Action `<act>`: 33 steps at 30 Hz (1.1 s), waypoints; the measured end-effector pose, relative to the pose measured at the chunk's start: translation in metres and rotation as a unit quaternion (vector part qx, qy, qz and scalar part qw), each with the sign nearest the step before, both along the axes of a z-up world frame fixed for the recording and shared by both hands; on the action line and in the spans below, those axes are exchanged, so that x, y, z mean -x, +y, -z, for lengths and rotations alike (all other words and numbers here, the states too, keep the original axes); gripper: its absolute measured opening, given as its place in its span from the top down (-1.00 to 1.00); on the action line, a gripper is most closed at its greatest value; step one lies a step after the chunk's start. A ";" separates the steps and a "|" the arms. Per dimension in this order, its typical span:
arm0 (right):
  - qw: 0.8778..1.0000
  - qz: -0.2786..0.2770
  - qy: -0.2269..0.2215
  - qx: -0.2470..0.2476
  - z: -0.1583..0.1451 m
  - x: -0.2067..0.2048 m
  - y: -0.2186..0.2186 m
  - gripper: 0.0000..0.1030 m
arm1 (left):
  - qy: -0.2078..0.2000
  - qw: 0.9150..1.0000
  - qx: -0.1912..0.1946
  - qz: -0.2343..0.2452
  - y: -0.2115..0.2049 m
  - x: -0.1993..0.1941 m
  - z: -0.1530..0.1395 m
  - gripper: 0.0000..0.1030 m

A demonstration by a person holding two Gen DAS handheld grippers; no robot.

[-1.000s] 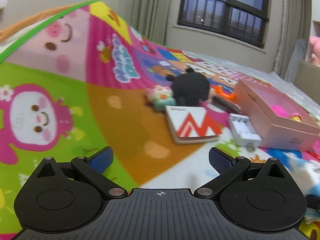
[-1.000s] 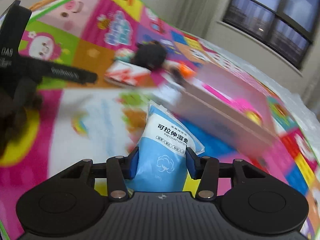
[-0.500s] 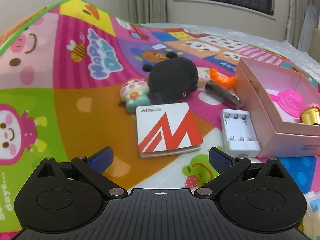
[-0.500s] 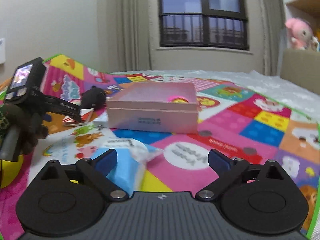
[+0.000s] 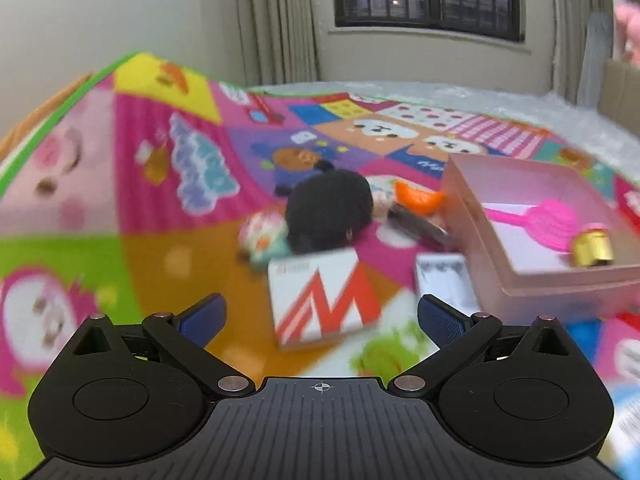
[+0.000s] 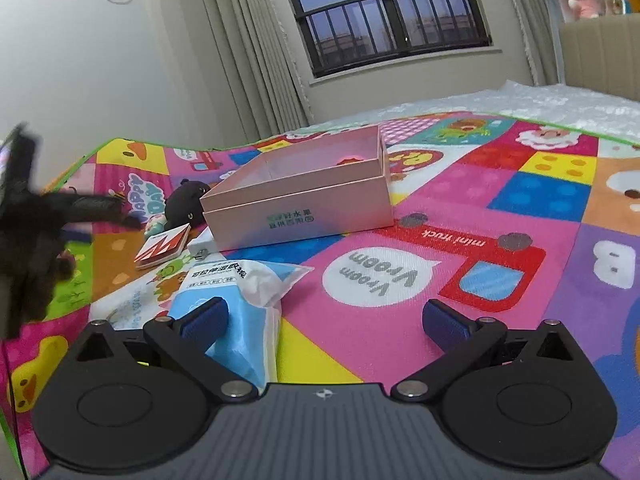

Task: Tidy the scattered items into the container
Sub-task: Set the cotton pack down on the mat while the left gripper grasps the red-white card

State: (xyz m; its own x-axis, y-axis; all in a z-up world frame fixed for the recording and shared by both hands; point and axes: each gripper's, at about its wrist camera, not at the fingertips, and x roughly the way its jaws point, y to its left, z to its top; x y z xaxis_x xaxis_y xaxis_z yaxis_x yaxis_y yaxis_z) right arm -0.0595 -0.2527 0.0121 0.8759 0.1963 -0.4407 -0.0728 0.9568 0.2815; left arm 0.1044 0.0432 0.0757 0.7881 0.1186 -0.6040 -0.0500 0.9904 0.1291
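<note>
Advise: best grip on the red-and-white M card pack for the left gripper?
Take the card pack across its two long side edges, coming from the near short end. It lies flat on the mat, thin and rectangular, so only the edges offer purchase. The left gripper has open jaws already straddling its width; the mushroom toy and black plush crowd the far end.

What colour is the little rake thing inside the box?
Bright pink. The toy rake lies in the pale pink box, clearest in the left wrist view.
</note>
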 end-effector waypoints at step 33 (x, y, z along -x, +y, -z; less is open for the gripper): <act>0.999 -0.004 0.045 -0.008 0.002 -0.009 0.001 -1.00 | -0.021 0.988 0.076 0.133 -0.038 0.137 0.062 -0.75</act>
State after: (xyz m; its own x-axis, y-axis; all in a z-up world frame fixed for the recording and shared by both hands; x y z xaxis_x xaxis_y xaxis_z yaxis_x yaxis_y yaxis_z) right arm -0.0510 -0.2521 0.0101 0.8310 0.2099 -0.5151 -0.0531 0.9518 0.3022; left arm -0.0331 0.0048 0.0141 0.8035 -0.1862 -0.5654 0.2131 0.9768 -0.0188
